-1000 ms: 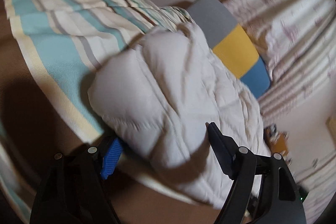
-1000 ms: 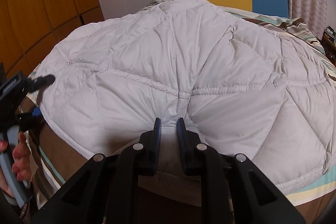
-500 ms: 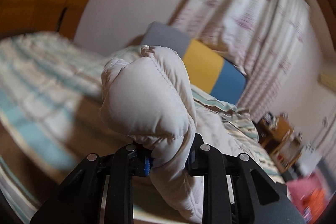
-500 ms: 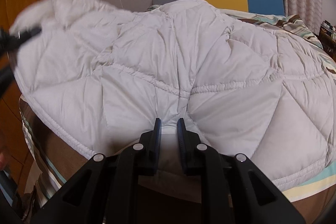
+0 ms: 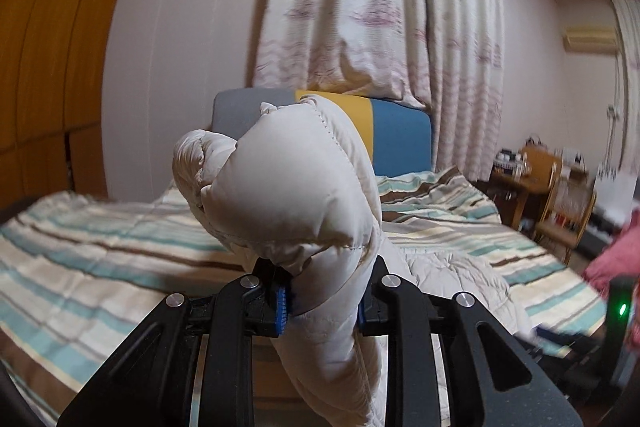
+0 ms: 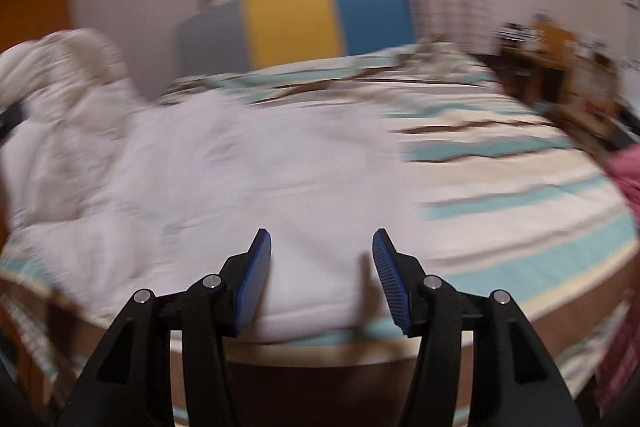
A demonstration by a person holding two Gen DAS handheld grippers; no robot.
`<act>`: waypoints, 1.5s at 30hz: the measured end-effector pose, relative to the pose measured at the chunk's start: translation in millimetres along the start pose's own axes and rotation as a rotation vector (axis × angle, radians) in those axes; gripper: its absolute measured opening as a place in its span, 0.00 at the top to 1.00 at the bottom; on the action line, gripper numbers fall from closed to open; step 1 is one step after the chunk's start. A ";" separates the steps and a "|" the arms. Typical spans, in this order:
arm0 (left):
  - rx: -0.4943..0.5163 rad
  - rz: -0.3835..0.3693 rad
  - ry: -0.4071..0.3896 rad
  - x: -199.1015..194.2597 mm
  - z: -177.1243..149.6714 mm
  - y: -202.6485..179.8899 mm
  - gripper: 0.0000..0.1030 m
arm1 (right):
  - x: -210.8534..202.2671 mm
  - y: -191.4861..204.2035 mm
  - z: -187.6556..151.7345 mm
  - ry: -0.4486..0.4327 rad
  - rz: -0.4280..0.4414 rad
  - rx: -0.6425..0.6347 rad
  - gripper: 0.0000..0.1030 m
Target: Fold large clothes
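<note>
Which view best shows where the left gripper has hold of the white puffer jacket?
Left wrist view: the left gripper is clamped on a bunched fold of the white puffer jacket, sharp and close. The right wrist view shows it only blurred, spread on the bed.

Both views are taken from the foot side of the bed [image 5: 100, 247], and both are aimed up the bed toward the headboard [image 5: 400, 139] with its grey, yellow and blue parts.

The left wrist view is held almost level. It is very close to a lifted bunch of the white padded coat [image 5: 288, 195], which fills the middle and hides part of the headboard.

The right wrist view is tipped down more, so the striped bed cover is seen from above. It is blurred. The coat [image 6: 224, 179] is seen lying nearer than the headboard [image 6: 296, 23].

The headboard, the curtain [image 5: 380, 7] behind it, the bed and the wooden shelves [image 6: 556, 43] beside the headboard's blue end are shared by both views.
</note>
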State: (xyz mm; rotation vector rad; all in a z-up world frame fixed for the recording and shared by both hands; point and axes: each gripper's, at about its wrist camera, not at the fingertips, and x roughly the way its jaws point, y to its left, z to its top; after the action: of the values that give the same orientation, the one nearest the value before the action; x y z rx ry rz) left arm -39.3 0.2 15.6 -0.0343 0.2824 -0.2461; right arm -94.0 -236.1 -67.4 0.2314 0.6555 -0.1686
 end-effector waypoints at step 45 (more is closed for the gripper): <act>0.319 -0.533 0.314 93.5 -109.6 -190.8 0.71 | -28.3 -80.6 40.5 -0.007 0.146 0.174 0.46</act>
State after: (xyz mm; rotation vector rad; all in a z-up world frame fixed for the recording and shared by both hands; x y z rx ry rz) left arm -27.9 -207.6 -102.1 0.2500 0.5424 -0.8279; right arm -110.8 -321.9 -31.6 0.4450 0.6145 -0.0860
